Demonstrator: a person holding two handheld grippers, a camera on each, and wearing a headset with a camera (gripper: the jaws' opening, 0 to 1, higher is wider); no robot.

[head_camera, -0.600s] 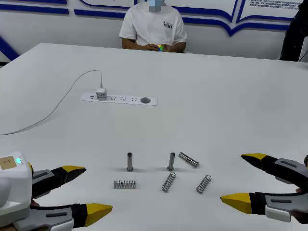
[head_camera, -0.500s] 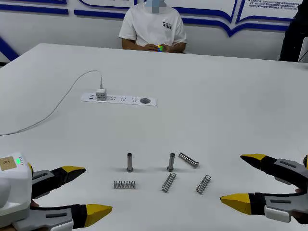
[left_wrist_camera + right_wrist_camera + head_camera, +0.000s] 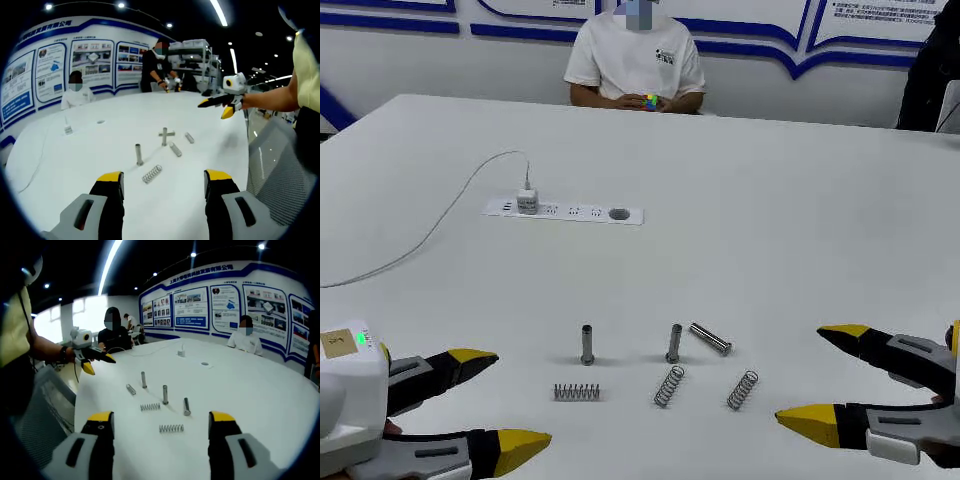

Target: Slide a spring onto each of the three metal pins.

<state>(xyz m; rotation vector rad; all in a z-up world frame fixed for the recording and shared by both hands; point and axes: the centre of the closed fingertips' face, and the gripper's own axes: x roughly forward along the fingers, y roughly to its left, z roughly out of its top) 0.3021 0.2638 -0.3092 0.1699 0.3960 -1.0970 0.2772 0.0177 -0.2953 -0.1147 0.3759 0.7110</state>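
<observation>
In the head view the left gripper (image 3: pixel 518 397) and right gripper (image 3: pixel 803 372) sit low at either side, jaws wide apart and empty. They flank the left pin (image 3: pixel 587 344) and middle pin (image 3: pixel 674 342), both upright, and the third pin (image 3: pixel 710 338) lying flat. The left spring (image 3: pixel 577 392), middle spring (image 3: pixel 669 385) and right spring (image 3: pixel 743 390) lie loose just in front. The left gripper view takes in shelving (image 3: pixel 195 55) and a standing person (image 3: pixel 157 65), while the right gripper view has a bright window (image 3: pixel 87 310). The white table (image 3: pixel 770 200) carries a power strip (image 3: pixel 563 211) with a cable (image 3: pixel 440 220), and a seated person (image 3: pixel 635 55) faces it under blue-trimmed wall panels (image 3: pixel 750 20).
</observation>
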